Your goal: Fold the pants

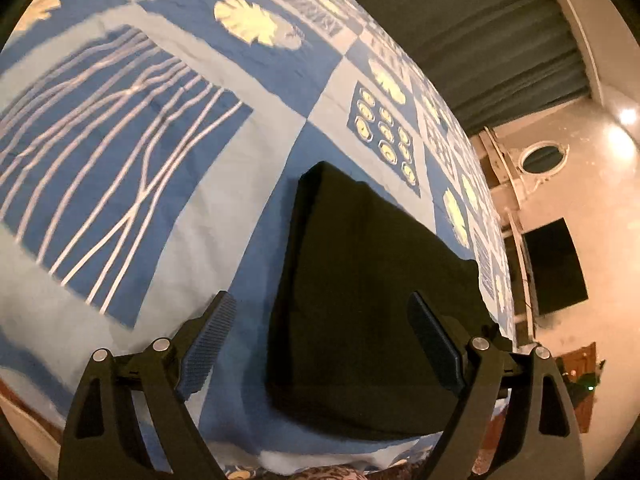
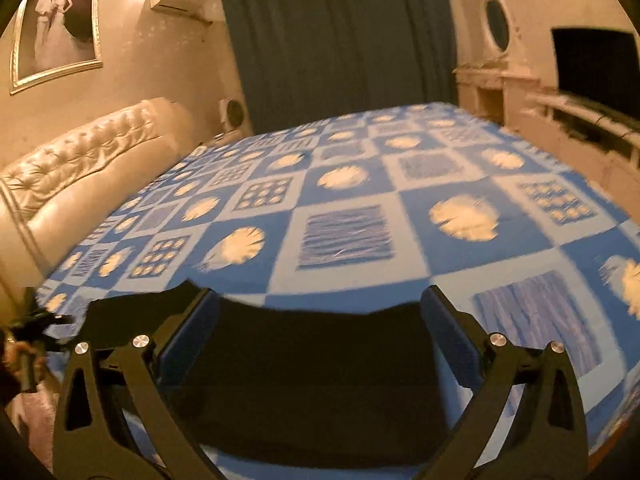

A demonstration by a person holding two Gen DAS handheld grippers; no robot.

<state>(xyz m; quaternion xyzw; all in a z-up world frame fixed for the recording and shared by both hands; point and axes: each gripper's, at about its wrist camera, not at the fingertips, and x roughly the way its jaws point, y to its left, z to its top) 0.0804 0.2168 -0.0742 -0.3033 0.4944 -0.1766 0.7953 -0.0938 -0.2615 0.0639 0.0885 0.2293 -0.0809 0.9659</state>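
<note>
The black pants [image 1: 372, 300] lie folded into a flat, roughly rectangular stack on the blue patterned bed cover [image 1: 140, 140]. My left gripper [image 1: 320, 312] is open and empty, held above the near part of the stack. In the right wrist view the same folded pants [image 2: 312, 380] lie at the near edge of the bed. My right gripper [image 2: 320, 312] is open and empty, jaws spread wide above the pants. The other gripper shows at the far left [image 2: 36, 324].
The bed cover [image 2: 360, 200] spreads far ahead. A cream tufted headboard [image 2: 80, 160] is at left, dark curtains [image 2: 340, 40] behind, and a TV [image 2: 596, 60] on a white cabinet [image 2: 580, 120] at right. The bed's edge falls off at right in the left wrist view.
</note>
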